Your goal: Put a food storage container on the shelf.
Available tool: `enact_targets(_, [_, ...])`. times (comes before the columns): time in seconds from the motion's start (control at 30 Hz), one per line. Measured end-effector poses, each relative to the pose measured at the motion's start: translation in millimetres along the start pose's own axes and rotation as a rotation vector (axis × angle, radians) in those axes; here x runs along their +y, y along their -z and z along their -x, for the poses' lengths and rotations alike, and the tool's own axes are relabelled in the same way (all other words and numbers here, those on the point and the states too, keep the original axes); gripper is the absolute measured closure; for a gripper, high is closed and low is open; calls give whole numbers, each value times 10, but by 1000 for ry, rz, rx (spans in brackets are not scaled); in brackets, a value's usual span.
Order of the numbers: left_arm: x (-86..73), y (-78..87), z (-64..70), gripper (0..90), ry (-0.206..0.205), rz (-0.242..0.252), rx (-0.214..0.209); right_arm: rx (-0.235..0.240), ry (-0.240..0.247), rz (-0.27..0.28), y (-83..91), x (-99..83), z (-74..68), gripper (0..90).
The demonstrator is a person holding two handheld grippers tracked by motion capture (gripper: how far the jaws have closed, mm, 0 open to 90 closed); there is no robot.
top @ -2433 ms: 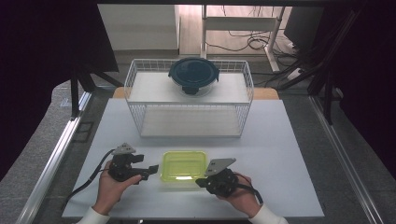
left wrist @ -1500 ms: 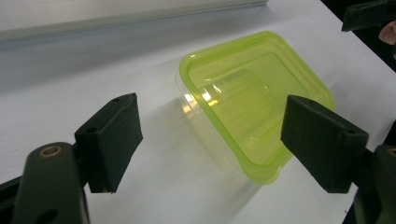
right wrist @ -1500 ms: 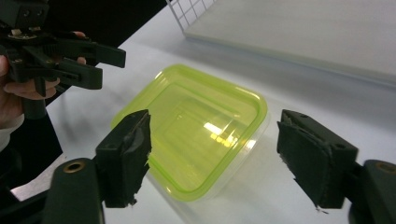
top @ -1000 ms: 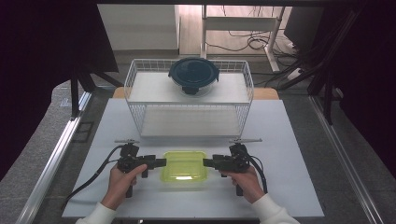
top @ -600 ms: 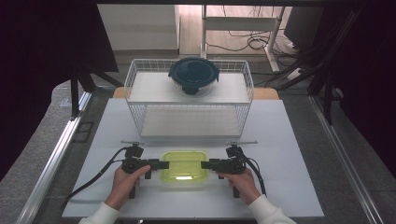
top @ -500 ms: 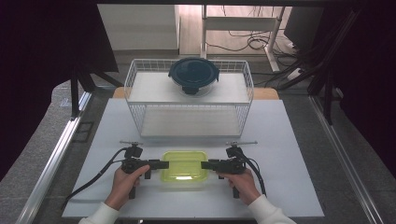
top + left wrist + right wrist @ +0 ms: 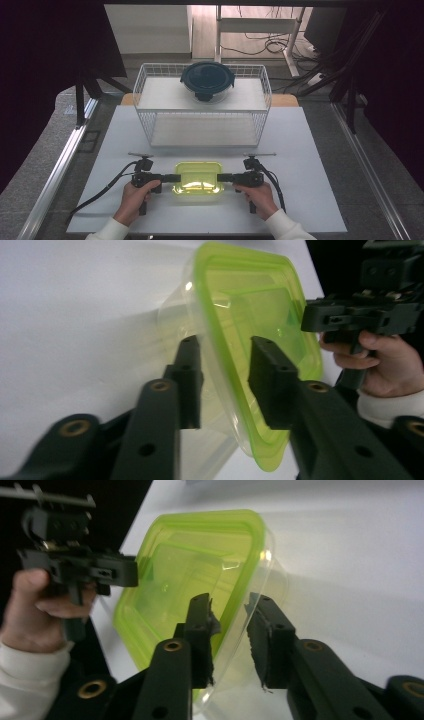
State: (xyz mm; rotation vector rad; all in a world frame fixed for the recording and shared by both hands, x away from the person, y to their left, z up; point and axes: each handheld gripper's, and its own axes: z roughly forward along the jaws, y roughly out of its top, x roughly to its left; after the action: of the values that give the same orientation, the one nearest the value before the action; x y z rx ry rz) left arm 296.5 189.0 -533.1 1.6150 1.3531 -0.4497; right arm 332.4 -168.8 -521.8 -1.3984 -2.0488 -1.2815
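Observation:
A clear container with a yellow-green lid lies on the white table, near its front edge. My left gripper meets its left side and my right gripper its right side, each turned on its side. In the left gripper view the two jaws are closed in narrowly around the lid's rim, one above and one below. The right gripper view shows the same hold on the opposite rim. Each view also shows the other hand-held gripper across the lid.
A white wire basket stands behind the container at mid-table. A dark round lidded bowl rests on top of it. Bare table lies to the left and right of the hands. Cables trail back from both grippers.
Both grippers have swung in from the near corners to the container's left and right sides and closed in on its rim. Over the last half second they have barely moved.

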Motion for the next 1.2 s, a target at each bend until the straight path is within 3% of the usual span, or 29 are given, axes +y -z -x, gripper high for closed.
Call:
enact_targets(0.2, [-14, 19, 15, 757, 3, 10, -7, -9, -7, 16, 33, -9, -41, 754])
enact_targets(0.43, [-15, 65, 77, 768, -32, 21, -12, -10, 23, 17, 84, -1, -96, 775])
enact_targets(0.53, [-4, 123, 172, 767, -74, 36, -19, -7, 49, 33, 139, 15, -144, 780])
enact_targets(0.77, [-6, 210, 253, 766, -82, 64, -62, -8, 109, 58, 235, 47, -272, 781])
enact_targets(0.87, [12, 271, 376, 765, -135, 82, -42, -2, 139, 73, 290, 70, -336, 784])
enact_targets(1.2, [82, 356, 499, 769, -181, 109, -58, 17, 189, 103, 431, 127, -485, 782])
